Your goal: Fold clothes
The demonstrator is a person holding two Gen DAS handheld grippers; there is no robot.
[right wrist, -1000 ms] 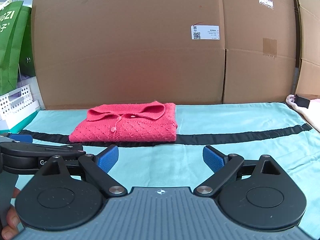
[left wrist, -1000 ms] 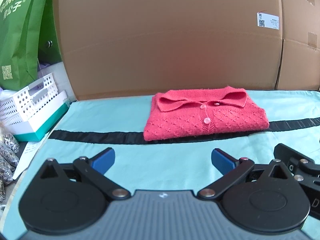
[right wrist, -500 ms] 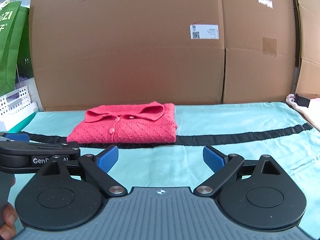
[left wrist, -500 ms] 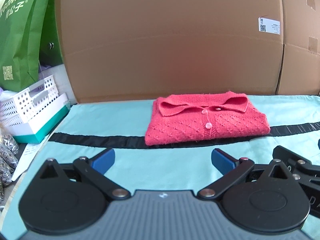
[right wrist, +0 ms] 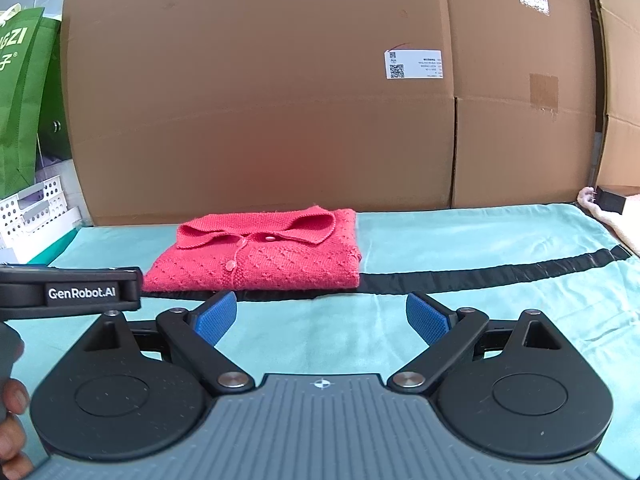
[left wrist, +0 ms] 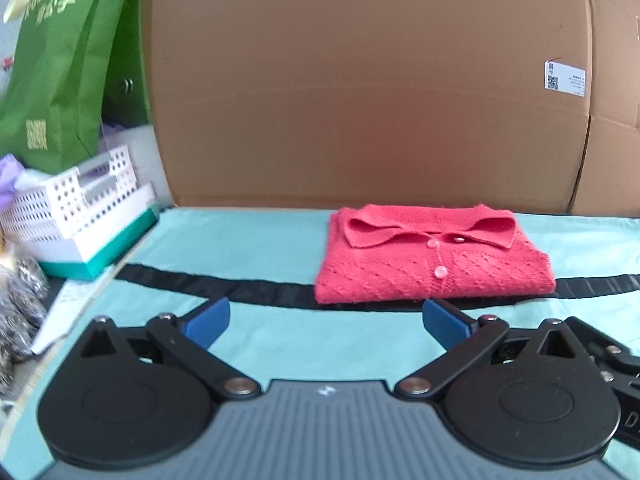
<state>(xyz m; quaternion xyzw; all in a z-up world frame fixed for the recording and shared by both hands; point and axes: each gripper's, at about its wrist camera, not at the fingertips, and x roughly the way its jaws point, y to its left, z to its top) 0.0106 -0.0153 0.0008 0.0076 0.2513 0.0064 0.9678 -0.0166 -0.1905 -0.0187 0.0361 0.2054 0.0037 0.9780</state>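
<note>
- The cardboard boxes [right wrist: 260, 100] stand as a wall along the far edge of the counter, so behind the garment there is no room for us to move.
- The teal cloth [right wrist: 460, 240] covers the counter [left wrist: 52, 300]; to the right it lies bare and wide, and a black stripe [right wrist: 500, 270] runs across it.
- The red cardigan [left wrist: 434, 258] lies as a neat rectangle, collar on top and buttons closed, with its front edge on the stripe. It is already folded, as the task wants.
- Compared with one second ago, the cardigan has kept its shape and place; only our cameras shifted a little. We judge that this fits a finished fold.
- The white baskets [left wrist: 76, 208] and green bag [left wrist: 60, 60] crowd the left edge.
- The left tongs [left wrist: 326, 320] are wide open and hold nothing, hanging in front of the cardigan without touching it.
- The right tongs [right wrist: 322, 316] are equally wide open and empty, also apart from it.
</note>
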